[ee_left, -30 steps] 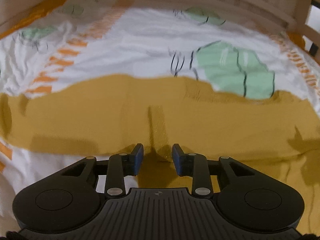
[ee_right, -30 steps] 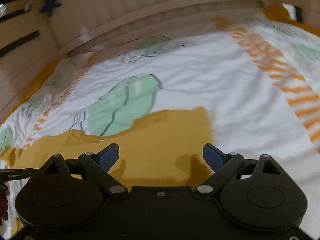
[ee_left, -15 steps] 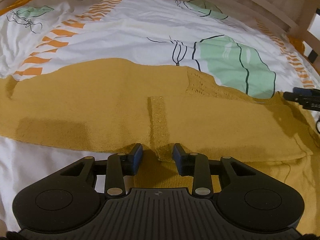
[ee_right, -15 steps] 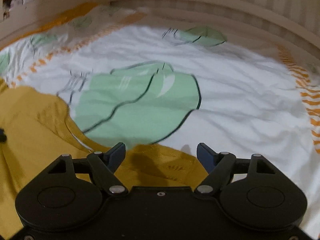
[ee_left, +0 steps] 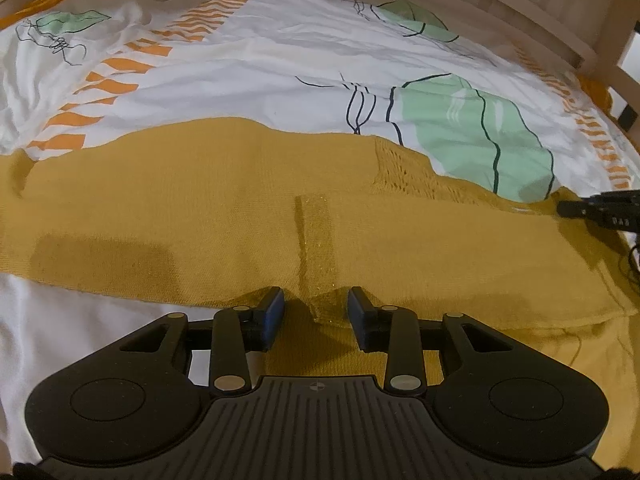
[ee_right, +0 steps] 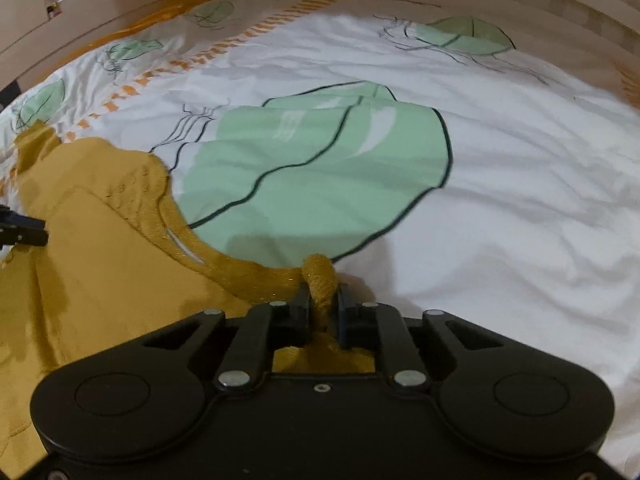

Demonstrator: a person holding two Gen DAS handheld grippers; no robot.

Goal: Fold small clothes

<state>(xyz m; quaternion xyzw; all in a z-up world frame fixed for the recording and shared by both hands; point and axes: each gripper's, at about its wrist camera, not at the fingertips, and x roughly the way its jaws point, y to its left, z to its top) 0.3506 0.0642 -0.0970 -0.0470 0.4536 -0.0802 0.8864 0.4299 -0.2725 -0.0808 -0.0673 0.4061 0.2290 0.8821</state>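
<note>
A mustard-yellow knit garment (ee_left: 240,208) lies spread flat across the bed, with a lace-knit patch and a glittery centre strip. My left gripper (ee_left: 316,312) is open, its blue-padded fingers either side of a raised bit of the garment's near edge. In the right wrist view the same garment (ee_right: 100,248) fills the lower left. My right gripper (ee_right: 323,308) is shut on a bunched fold of its edge. The right gripper's tip (ee_left: 596,212) shows at the far right of the left wrist view.
The bed cover (ee_right: 500,200) is white with green leaf prints (ee_right: 320,168) and orange stripes (ee_left: 100,92). A wooden bed rail (ee_left: 520,12) runs along the far side. A second rail (ee_right: 100,28) curves round the far left.
My right gripper has closed from wide open onto the garment's edge. The left gripper has stayed open at the near edge while its view steadied and shifted slightly.
</note>
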